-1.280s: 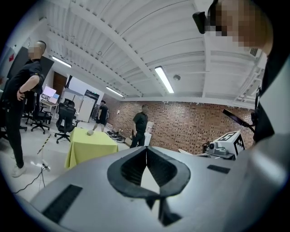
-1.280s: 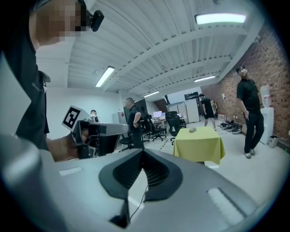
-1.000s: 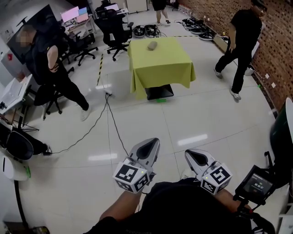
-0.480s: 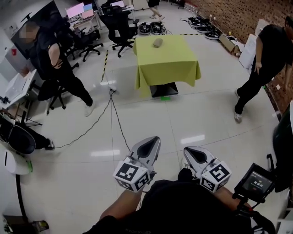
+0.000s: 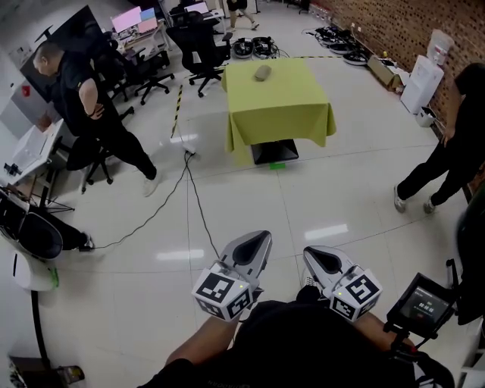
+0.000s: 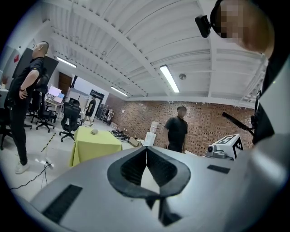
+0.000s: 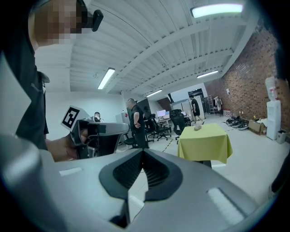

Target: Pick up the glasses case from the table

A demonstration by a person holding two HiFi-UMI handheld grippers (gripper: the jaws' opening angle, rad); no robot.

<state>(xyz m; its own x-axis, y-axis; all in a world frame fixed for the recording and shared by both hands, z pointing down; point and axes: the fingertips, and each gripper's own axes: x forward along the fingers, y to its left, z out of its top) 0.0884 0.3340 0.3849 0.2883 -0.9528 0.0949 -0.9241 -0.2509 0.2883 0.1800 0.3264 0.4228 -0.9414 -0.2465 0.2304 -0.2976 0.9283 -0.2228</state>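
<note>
Table: square, draped in a yellow-green cloth [image 5: 279, 114], mid-room on glossy white tile floor [image 5: 326, 189]
Glasses case [image 5: 262, 73]: grey, on the table's far half, well apart from both grippers
Left gripper [image 5: 258, 238]: jaws pressed together, nothing held
Right gripper [image 5: 314, 255]: jaws pressed together, nothing held
Room: brick wall [image 5: 379, 23] right, office chairs [image 5: 198, 45] far left, black cable [image 5: 193, 204] on the floor, two bystanders [image 5: 91, 106] at the sides

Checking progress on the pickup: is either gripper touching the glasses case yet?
Apart. The head view shows the left gripper and right gripper in the foreground, with floor between them and the glasses case on the yellow-green table.
</note>
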